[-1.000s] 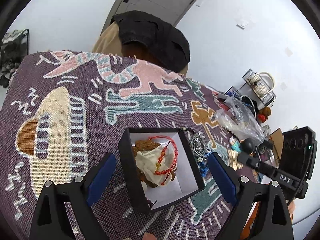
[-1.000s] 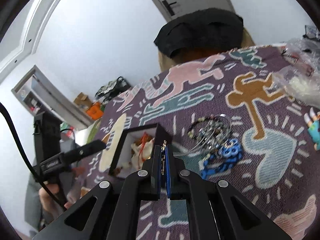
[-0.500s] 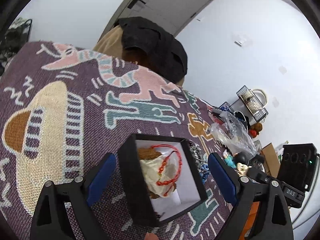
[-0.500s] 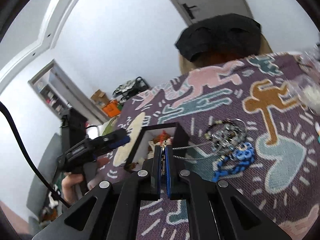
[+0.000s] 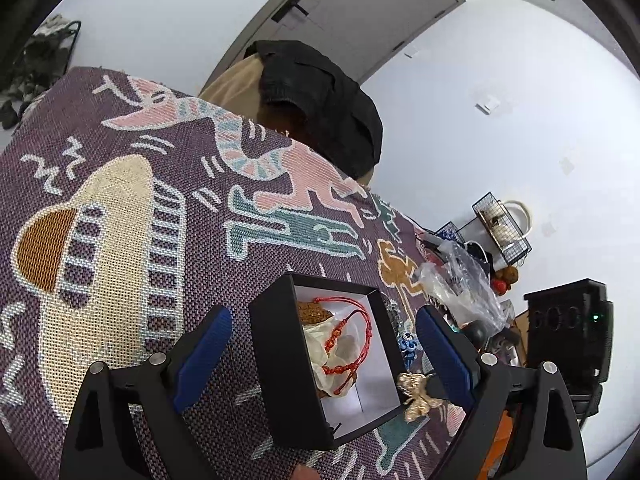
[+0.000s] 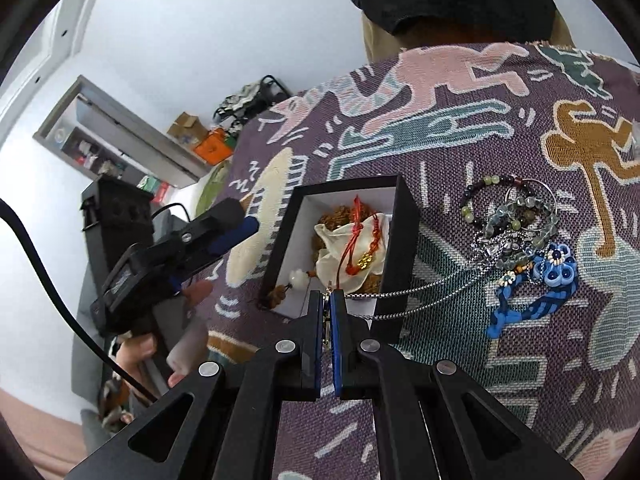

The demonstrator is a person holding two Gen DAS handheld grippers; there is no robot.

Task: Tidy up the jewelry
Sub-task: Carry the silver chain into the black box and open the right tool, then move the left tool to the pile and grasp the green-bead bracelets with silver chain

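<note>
A black jewelry box point(image 5: 276, 360) point(image 6: 400, 240) with a white inside sits open on the patterned cloth. It holds a red cord bracelet point(image 5: 352, 344) point(image 6: 360, 240), a cream pouch and brown beads. My left gripper point(image 5: 320, 352) is open, its blue pads either side of the box. My right gripper point(image 6: 329, 300) is shut on a silver chain necklace point(image 6: 416, 292) at the box's near edge; the chain trails right to the jewelry pile point(image 6: 516, 232). A gold pendant point(image 5: 416, 394) hangs beside the box's right wall.
A blue knotted ornament point(image 6: 536, 292) and bead bracelets lie in the pile right of the box. Clear plastic bags point(image 5: 460, 280) and a wire basket point(image 5: 500, 228) stand at the table's far right. A chair with black cloth point(image 5: 320, 100) is behind the table.
My right gripper has carried the chain leftward to the box's near edge, and the gold pendant now shows beside the box. My left gripper has stayed open around the box.
</note>
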